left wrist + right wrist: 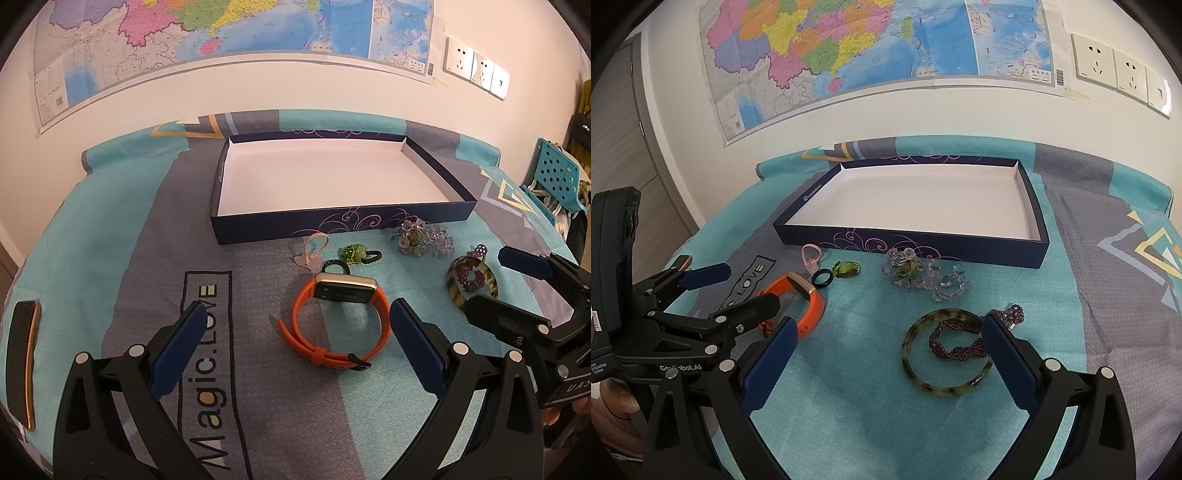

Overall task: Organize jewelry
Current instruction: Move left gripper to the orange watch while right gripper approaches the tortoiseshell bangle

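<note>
From the left wrist camera, the left gripper (295, 332) hangs released over the patterned cloth (129, 240) – its blue fingers stand wide, the orange watch (340, 321) lying between them, untouched. Behind the watch, along the near wall of the navy box (343, 221), sit a pink charm (312, 251), a dark ring (334, 266), a green beaded piece (356, 254) and a clear crystal cluster (424, 238). Toward the cloth's right edge lies a tortoiseshell bangle (472, 282), the right gripper (498, 284) released just beside it. A phone (22, 362) rests at the left edge.

From the right wrist camera, the right gripper (886, 354) spreads wide – the bangle (947, 352) and a purple beaded bracelet (960, 338) across it lie between the fingers. The box (912, 243) stands empty toward the cloth's far edge.
</note>
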